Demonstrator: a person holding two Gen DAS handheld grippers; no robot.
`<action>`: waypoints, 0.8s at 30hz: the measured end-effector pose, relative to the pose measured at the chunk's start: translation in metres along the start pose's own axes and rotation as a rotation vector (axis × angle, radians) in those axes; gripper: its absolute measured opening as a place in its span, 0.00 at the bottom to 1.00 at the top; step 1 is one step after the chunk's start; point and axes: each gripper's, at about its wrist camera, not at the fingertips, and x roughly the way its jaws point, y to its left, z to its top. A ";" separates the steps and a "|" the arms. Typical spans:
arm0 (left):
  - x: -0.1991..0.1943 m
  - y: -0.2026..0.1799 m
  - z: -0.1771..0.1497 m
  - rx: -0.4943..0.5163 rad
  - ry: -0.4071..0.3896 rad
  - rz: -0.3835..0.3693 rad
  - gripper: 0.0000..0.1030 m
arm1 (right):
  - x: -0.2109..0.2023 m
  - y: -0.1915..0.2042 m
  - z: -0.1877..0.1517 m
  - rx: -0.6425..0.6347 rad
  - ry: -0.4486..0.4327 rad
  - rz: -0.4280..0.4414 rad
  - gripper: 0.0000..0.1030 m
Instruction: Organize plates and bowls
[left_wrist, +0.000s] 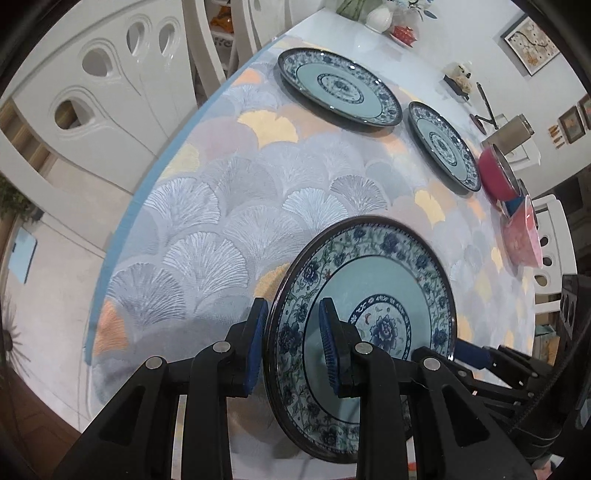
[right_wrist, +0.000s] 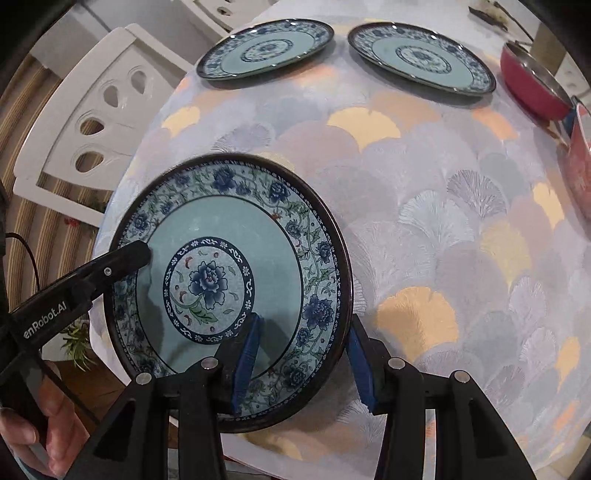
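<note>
A blue floral plate (left_wrist: 369, 295) (right_wrist: 229, 280) is held off the table, tilted, by both grippers. My left gripper (left_wrist: 293, 343) is shut on its left rim, one blue pad under it and one on its face. My right gripper (right_wrist: 303, 362) is shut on its right rim; its fingertip (left_wrist: 472, 352) shows in the left wrist view, and the left gripper's finger (right_wrist: 125, 258) shows in the right wrist view. Two matching plates (left_wrist: 340, 86) (left_wrist: 443, 146) lie flat at the far side of the table, also in the right wrist view (right_wrist: 266, 48) (right_wrist: 421, 57).
A red bowl (left_wrist: 496, 173) (right_wrist: 532, 88) and a pink bowl (left_wrist: 522, 236) (right_wrist: 581, 158) sit at the right. The table has a fan-patterned cloth (left_wrist: 229, 206). White chairs (right_wrist: 96, 122) stand around it. A vase (left_wrist: 378, 16) and jars stand at the far end.
</note>
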 end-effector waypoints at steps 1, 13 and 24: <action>0.001 0.001 0.000 -0.003 0.002 -0.004 0.23 | 0.001 -0.001 0.000 0.008 0.002 0.004 0.44; -0.010 0.019 0.011 -0.039 -0.018 0.009 0.24 | -0.014 -0.031 0.011 0.120 -0.023 0.012 0.44; -0.093 0.006 0.076 0.006 -0.278 -0.013 0.27 | -0.094 -0.045 0.057 0.129 -0.218 0.009 0.47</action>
